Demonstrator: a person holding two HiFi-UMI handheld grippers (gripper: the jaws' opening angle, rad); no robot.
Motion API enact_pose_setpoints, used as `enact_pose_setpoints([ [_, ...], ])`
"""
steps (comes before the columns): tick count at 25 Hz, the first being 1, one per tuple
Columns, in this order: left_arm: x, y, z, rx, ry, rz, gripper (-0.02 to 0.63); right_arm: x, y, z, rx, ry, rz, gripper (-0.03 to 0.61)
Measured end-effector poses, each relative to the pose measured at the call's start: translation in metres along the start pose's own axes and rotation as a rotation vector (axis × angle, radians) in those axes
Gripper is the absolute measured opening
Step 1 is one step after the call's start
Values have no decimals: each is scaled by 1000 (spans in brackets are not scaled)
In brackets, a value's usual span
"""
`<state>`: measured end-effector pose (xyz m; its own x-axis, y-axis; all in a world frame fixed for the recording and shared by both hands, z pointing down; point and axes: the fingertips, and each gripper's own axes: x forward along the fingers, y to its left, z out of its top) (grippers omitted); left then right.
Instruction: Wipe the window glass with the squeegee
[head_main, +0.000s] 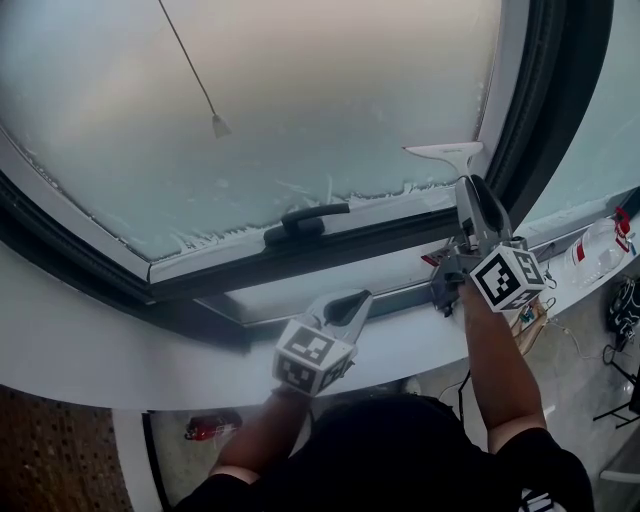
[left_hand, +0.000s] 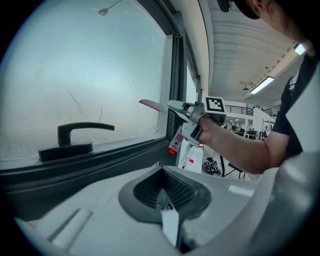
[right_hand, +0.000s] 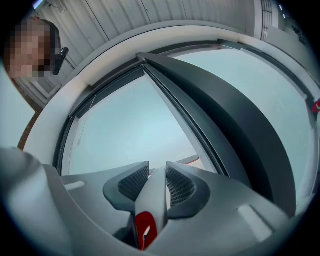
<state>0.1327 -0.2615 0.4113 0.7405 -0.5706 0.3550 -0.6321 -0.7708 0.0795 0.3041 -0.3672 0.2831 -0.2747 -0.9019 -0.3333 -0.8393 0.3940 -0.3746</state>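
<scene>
Foggy window glass (head_main: 300, 90); right gripper (head_main: 475, 195) clamps squeegee (head_main: 445, 152), apparently touching it.

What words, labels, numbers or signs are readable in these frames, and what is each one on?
No text reads clearly.
Red tag, hanging: print too small to read.
White bottle, red label: blurred.
Squeegee, red patch on handle: a white mark, no legible letters.
Shirt, white print at the sleeve: cut off by the picture edge.

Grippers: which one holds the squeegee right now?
The right gripper: its fingers are shut on the squeegee, gripping its handle. The left gripper sits lower, fingers together with nothing between them.
</scene>
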Motion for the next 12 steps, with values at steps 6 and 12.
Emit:
enact_pose_setpoints([
  [6,0,2,1,-10,-8,2,0,-10,-12,-47,17,89,-32,130],
  [12,-1,2,-3,-14,-9,1,0,-19,-26,-80,17,155,-66,130],
])
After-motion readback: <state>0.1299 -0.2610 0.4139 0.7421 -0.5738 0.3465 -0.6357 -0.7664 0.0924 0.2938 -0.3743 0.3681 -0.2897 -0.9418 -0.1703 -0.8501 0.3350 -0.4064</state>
